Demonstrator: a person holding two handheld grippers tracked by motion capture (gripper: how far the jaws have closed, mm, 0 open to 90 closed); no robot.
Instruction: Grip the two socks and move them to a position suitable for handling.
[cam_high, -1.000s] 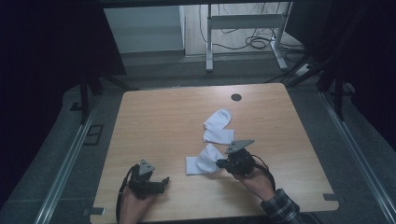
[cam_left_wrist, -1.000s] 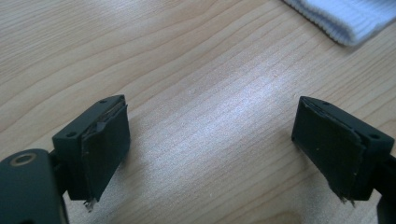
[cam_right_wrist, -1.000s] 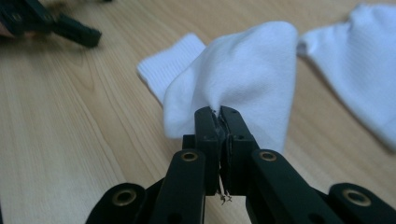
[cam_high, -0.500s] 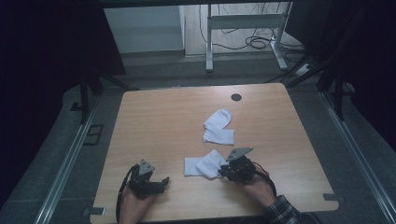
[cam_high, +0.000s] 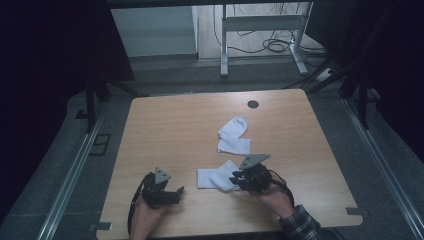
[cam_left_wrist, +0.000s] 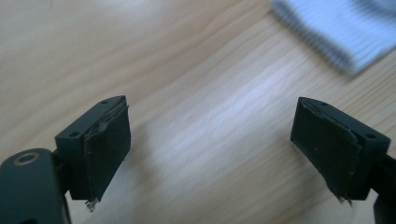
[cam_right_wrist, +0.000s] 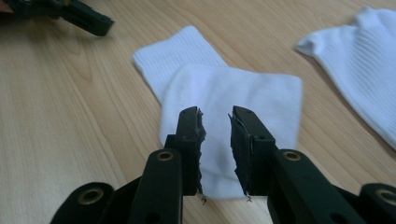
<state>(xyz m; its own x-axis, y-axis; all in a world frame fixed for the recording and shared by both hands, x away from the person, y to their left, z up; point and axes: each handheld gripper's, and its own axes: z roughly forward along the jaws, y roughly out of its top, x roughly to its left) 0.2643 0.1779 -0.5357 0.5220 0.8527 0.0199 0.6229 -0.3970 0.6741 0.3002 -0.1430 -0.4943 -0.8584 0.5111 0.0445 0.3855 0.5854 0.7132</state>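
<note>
1. Pale wood bench (cam_high: 165, 130), seen from above, bare apart from two white socks and a small dark round hole (cam_high: 253, 104) near the far edge; dim floor and a metal frame (cam_high: 260, 30) beyond.
2. Farther sock (cam_high: 234, 136), lying flat past mid-bench and well apart from both hands; untouched for now, probably waiting its turn.
3. Nearer sock (cam_high: 216, 176), lying flat close to the near edge, between the two hands; in the right gripper view (cam_right_wrist: 224, 98), folded over on itself, one layer doubled across the other, ribbed cuff pointing toward the left hand.
4. Right tongs (cam_high: 240, 179), held low at the nearer sock's near-right end; in the right gripper view (cam_right_wrist: 215, 140), jaws drawn close but with a slim gap between them and the white cloth showing through it. Hard to say from this angle whether any fabric is pinched, so probably released or just short of closing; aimed over the fold, likely to press or take hold of the doubled layer.
5. Left tongs (cam_high: 175, 192), resting near the bench's front-left, apart from the sock; in the left gripper view (cam_left_wrist: 210, 140), jaws spread wide, nothing between them but bare wood, a corner of ribbed cuff (cam_left_wrist: 327, 32) ahead. Parked open, seemingly ready to reach for that cuff end.
</note>
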